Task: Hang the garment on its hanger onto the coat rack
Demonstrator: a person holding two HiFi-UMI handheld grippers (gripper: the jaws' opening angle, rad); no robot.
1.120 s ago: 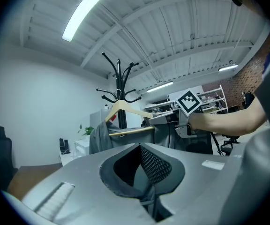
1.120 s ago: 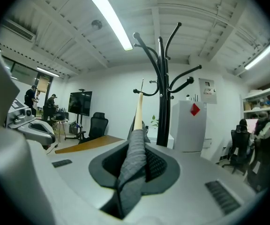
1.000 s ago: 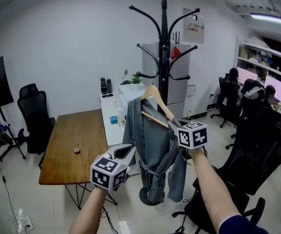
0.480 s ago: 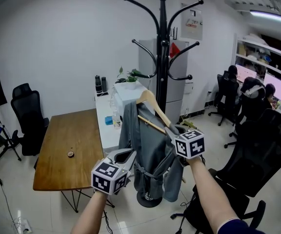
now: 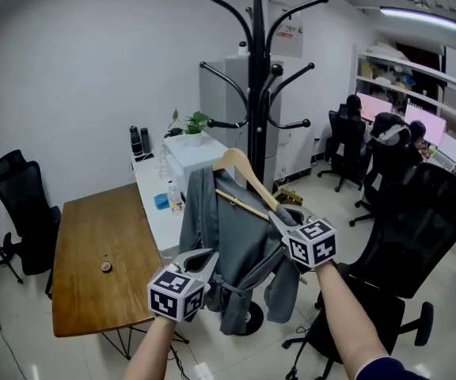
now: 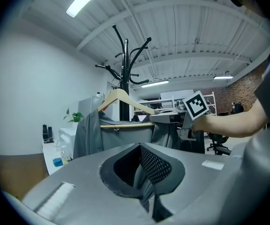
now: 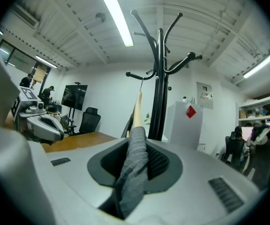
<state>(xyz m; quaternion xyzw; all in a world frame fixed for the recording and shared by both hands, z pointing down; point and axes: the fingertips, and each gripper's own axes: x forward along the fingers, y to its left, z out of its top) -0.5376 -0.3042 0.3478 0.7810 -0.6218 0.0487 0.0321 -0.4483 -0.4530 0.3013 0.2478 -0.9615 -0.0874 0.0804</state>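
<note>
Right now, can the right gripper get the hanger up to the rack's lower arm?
Probably yes: the right gripper, shut on the garment over the hanger's end, is close before the coat rack, nothing stands between, and the lower arm above is bare.

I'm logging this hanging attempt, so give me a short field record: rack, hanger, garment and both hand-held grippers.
coat rack: black, upright, behind the garment
hanger: wooden, in front of the rack; hook on an arm or not, cannot tell
garment: grey, draped on the hanger
left hand-held gripper: shut on the garment's lower fabric
right hand-held gripper: clamped on the fabric-covered hanger end, jaws just eased open slightly
</note>
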